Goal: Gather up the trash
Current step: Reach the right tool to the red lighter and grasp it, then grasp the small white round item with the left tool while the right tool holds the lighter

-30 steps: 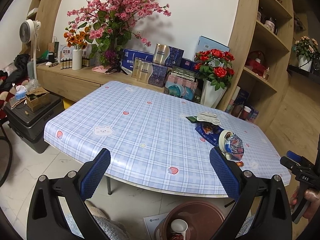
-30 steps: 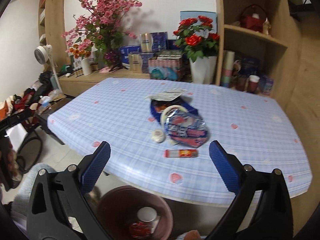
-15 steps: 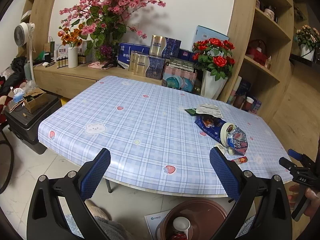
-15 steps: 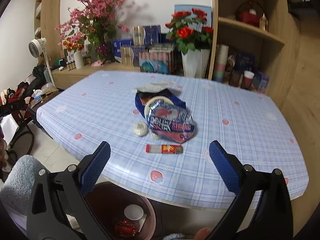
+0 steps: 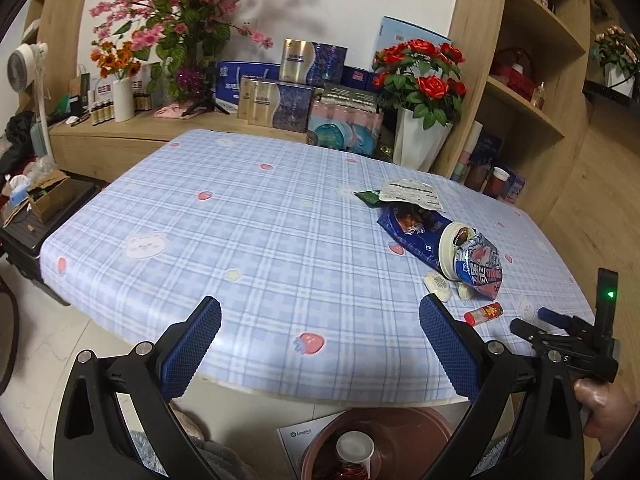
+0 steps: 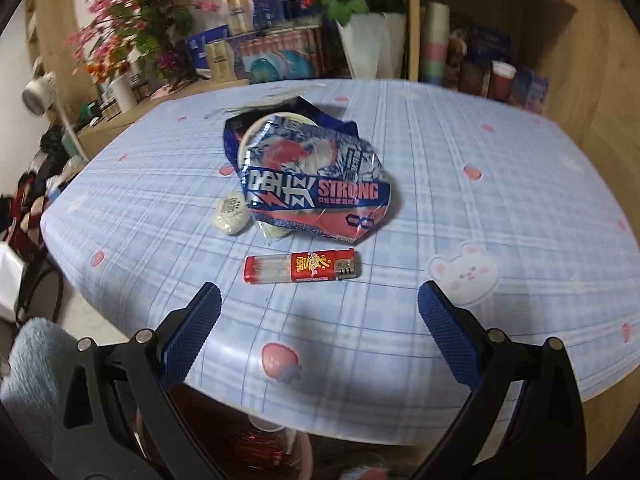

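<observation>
Right gripper (image 6: 318, 322), jaws gaping wide and empty, is hovering at the table's (image 6: 500, 168) near edge over one red lighter (image 6: 300, 266) and one crumpled "STRONG" wrapper (image 6: 316, 184), left gripper (image 5: 320, 344) likewise spread.

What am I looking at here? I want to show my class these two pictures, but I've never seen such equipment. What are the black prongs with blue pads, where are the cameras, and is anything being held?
No robot: a person holds a two-finger gripper in each hand, each carrying a forward-looking fisheye camera. One picture looks past the left gripper, the other past the right gripper. Both are open and hold nothing. The right gripper also shows in the left view, with the hand gripping it. On the checked tablecloth lie a red lighter, a crumpled snack bag and smaller wrappers. A brown bin stands below the table's edge.
</observation>
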### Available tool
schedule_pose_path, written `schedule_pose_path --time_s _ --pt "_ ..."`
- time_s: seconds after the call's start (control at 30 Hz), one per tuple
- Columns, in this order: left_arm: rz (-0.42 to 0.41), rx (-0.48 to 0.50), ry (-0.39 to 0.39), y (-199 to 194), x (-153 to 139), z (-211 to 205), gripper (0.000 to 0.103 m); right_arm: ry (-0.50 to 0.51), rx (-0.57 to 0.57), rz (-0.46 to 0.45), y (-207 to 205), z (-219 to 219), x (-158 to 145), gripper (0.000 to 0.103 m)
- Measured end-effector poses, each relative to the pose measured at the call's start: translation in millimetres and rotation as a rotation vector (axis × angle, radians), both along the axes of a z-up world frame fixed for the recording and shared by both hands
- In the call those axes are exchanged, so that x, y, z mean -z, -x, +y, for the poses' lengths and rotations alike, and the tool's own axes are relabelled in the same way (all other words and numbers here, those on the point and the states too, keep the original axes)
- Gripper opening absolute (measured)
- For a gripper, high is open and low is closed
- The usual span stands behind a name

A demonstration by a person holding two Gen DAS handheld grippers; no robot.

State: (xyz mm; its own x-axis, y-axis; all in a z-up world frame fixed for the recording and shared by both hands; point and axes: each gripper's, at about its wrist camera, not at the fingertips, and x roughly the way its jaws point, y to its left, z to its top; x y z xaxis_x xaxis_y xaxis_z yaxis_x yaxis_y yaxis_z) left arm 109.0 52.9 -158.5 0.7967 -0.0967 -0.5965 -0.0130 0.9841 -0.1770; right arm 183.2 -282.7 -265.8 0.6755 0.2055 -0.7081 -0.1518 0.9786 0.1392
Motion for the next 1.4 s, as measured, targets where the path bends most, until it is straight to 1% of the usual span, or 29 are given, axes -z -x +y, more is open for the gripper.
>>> schedule_pose_path --time_s 0.07,0.13,0.2,0.33,0.43,0.47,0.57,0.63,0.7,0.73,0.8,0.83,0.9,0.93,0.97,1.0,1.07,1.13,1.2,1.23,1.33,1.4 --pt "0.004 0.002 -0.001 -9 3 -3 0.097 -0.060 0.046 0.050 -8 0 10 0.097" --pt "0.015 0.001 0.009 -18 8 -4 0.097 -0.069 0.093 0.077 -16 3 18 0.097" --pt "0.029 0.003 0.020 -27 13 -6 0.097 -0.072 0.122 0.086 -25 8 21 0.097" --pt "0.040 0.015 0.016 -38 19 -11 0.097 -0.012 0.175 0.072 -46 14 24 0.097" --pt "0.044 0.019 0.019 -46 22 -14 0.097 0.036 0.206 0.115 -61 16 31 0.097" --pt "0.044 0.019 0.021 -47 23 -14 0.097 0.066 0.207 0.112 -62 18 30 0.095" --pt "0.044 0.022 0.024 -50 25 -15 0.097 0.104 0.178 0.121 -58 22 31 0.092" --pt "0.046 0.021 0.026 -51 25 -15 0.097 0.124 0.171 0.122 -51 20 33 0.092" --pt "0.052 0.022 0.035 -52 28 -15 0.097 0.118 0.167 0.118 -44 13 33 0.090" --pt "0.059 0.024 0.040 -54 30 -16 0.097 0.118 0.160 0.111 -40 9 31 0.088" --pt "0.071 0.033 0.043 -56 34 -18 0.097 0.121 0.155 0.107 -37 4 31 0.073" --pt "0.076 0.038 0.043 -57 35 -20 0.097 0.119 0.162 0.107 -35 -2 29 0.068" --pt "0.086 0.057 0.040 -59 39 -26 0.097 0.106 0.172 0.106 -35 -9 28 0.048" --pt "0.090 0.070 0.038 -61 40 -31 0.097 0.095 0.175 0.105 -35 -14 27 0.044" --pt "0.095 0.081 0.037 -63 41 -35 0.097 0.090 0.174 0.104 -35 -18 27 0.036" --pt "0.101 0.091 0.035 -65 42 -38 0.097 0.086 0.171 0.104 -36 -20 27 0.031" --pt "0.118 0.124 0.036 -72 46 -48 0.097 0.063 0.158 0.109 -39 -26 26 0.028" --pt "0.142 0.181 0.061 -83 51 -63 0.096 0.042 0.150 0.113 -40 -30 26 0.027" --pt "0.165 0.244 0.068 -95 57 -81 0.088 0.028 0.148 0.113 -39 -32 26 0.027" --pt "0.176 0.262 0.060 -99 59 -88 0.087 0.019 0.148 0.113 -38 -33 26 0.027" --pt "0.215 0.327 0.020 -118 70 -122 0.080 0.007 0.142 0.112 -36 -35 26 0.027" --pt "0.226 0.351 -0.012 -125 76 -137 0.077 -0.002 0.139 0.111 -35 -37 26 0.026"
